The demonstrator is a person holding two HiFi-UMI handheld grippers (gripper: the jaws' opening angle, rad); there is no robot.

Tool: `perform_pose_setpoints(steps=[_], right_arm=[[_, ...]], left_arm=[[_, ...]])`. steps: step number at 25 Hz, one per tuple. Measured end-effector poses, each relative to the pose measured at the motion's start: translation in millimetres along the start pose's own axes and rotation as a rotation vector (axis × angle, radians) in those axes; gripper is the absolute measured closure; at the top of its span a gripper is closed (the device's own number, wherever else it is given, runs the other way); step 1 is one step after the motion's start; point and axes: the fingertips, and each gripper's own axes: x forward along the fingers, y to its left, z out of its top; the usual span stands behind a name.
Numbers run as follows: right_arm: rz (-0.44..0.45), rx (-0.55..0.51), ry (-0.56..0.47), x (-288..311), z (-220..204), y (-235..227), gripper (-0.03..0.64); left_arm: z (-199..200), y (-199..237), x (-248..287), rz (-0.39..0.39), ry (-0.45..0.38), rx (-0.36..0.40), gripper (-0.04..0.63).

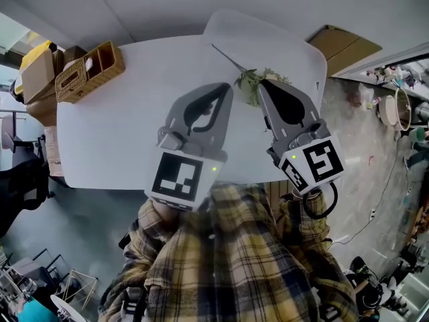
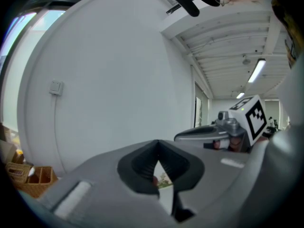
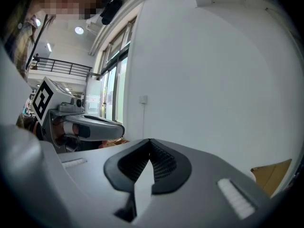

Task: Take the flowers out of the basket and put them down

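Just beside the flowers (image 1: 251, 87), locate the right gripper (image 1: 264, 84), with jaws pressed together and nothing pinched. Near the flowers on the opposite side, locate the left gripper (image 1: 226, 88), likewise closed and empty. Note the flowers lying flat on the desk (image 1: 120, 133), well apart from the basket (image 1: 88, 71). Judge the put-down step as complete or nearly so. Next, draw both grippers clear of the flowers without brushing them. Then check the basket for further flowers, since none can be made out from these views.
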Motion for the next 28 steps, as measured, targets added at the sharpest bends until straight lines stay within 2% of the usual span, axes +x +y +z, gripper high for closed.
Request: perform_pose_setpoints(steps=[16, 18, 21, 23, 28], right_arm=[[0.122, -0.047, 0.209, 37.6, -31.9, -39.9, 0.612], [0.148, -0.064, 0.248, 43.5, -37.9, -43.6, 0.574], [0.182, -0.104, 0.303, 56.2, -50.0, -48.9, 0.568], [0.21, -0.12, 0.348, 65.3, -61.1, -50.8, 0.537], [0.287, -0.161, 0.495, 83.0, -96.0, -56.9, 0.503]], left_arm=[[-16.2, 32.2, 12.8, 0.065, 0.048, -0.022, 0.595], [-17.7, 34.8, 15.0, 0.071, 0.051, -0.028, 0.595], [-20.9, 40.3, 18.2, 0.086, 0.05, -0.044, 0.595], [-23.6, 43.9, 19.4, 0.092, 0.054, -0.051, 0.595], [-32.0, 48.8, 22.3, 0.095, 0.072, -0.056, 0.595]])
